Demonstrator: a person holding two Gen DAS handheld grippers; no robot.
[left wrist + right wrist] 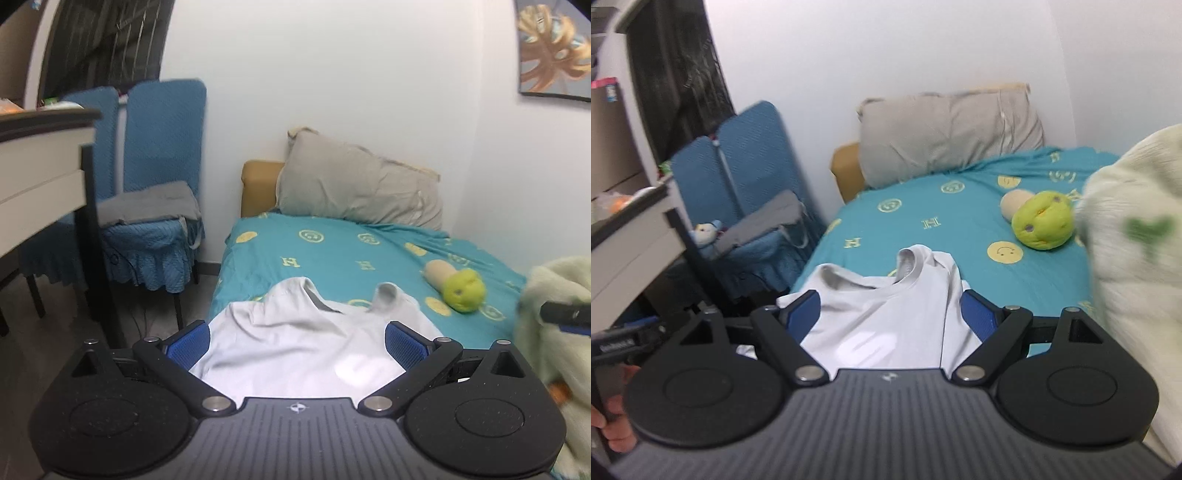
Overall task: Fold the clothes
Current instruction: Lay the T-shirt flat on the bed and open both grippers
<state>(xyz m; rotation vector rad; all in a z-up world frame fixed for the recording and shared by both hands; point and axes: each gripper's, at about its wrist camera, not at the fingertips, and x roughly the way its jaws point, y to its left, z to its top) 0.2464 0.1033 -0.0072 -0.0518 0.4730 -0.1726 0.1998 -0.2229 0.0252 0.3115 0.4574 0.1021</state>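
Both grippers hang above the near end of the bed [332, 251], and neither one holds anything. The left gripper [297, 341] has its blue pads spread wide, nothing pressed between them. The right gripper [890, 314] also stands with its jaws apart and empty.

The white T-shirt [295, 347] lies loose and rumpled on the teal sheet just ahead of and below both grippers, its collar on the side away from them. A pale printed mark shows on the cloth close under the fingers.

Beyond the shirt and off to the right of the grippers sits a green plush toy [1043, 227]. Further on, a grey pillow [358, 184] leans at the head of the bed. Close on the right a fluffy cream blanket [1134, 251] bulks up, blurred, so its edges are hard to make out. To the left stand two blue-covered chairs [159, 177] and a table [40, 155].
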